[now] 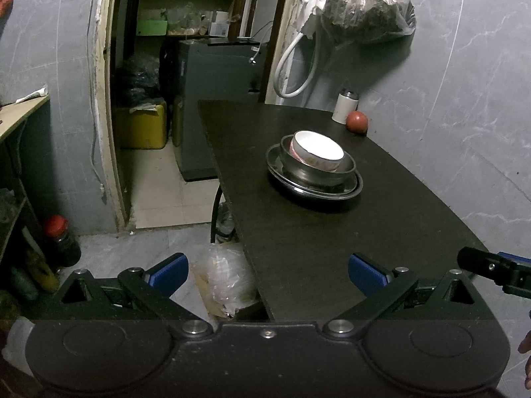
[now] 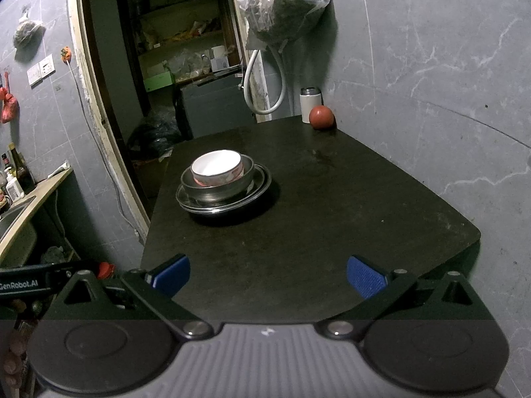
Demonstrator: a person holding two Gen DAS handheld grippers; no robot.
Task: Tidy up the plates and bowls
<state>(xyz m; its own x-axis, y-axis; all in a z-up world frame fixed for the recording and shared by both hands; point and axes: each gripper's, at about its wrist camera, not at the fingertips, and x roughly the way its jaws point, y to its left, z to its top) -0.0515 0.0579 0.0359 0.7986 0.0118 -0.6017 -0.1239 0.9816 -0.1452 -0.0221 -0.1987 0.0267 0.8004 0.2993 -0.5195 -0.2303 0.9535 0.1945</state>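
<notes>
The left gripper (image 1: 267,273) is held spread and empty at the near edge of the dark table (image 1: 315,248). The white bowl (image 1: 317,151) is nested in a steel bowl (image 1: 345,165) on stacked steel plates (image 1: 282,169), mid-table. The right gripper (image 2: 268,275) is likewise held spread, empty.

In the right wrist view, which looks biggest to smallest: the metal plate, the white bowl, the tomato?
1. Metal plate, widest.
2. White bowl, nested inside.
3. Tomato, smallest-looking, though it sits farther back, which shrinks it somewhat.
</notes>
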